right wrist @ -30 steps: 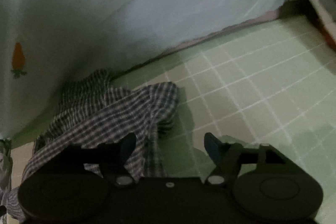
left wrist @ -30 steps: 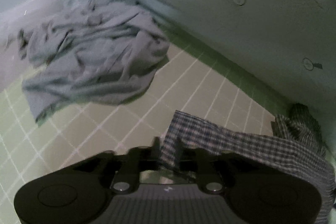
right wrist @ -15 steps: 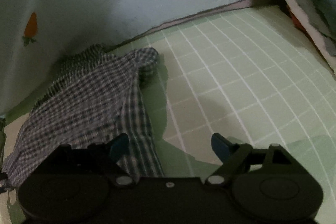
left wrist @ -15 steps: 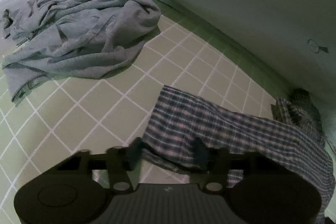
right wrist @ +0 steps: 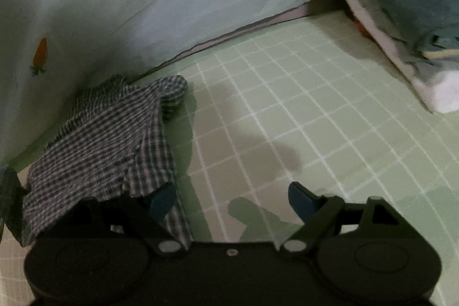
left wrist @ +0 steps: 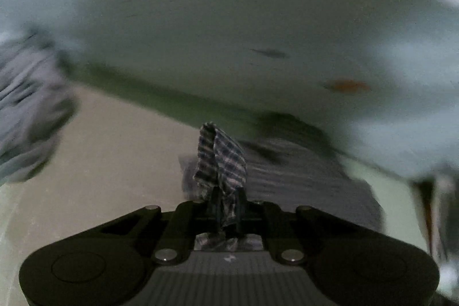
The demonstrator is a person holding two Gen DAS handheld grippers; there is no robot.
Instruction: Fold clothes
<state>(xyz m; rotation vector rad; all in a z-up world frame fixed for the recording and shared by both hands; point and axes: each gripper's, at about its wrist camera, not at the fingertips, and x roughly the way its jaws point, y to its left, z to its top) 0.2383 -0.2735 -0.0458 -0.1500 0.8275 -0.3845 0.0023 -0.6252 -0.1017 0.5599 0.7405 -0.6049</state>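
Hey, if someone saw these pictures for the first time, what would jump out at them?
First, the checked shirt, crumpled on the green grid sheet by the pale wall, with one bunched corner pinched in the closed left gripper. The right gripper gapes open beside the shirt's near edge. A small orange carrot print marks the wall at left.

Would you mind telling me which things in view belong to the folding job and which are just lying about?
In the job:
- checked shirt, a bunched edge pinched in the left gripper
- right gripper, open beside the shirt

Lying about:
- grey garment, blurred
- stacked bedding
- carrot print on the backdrop
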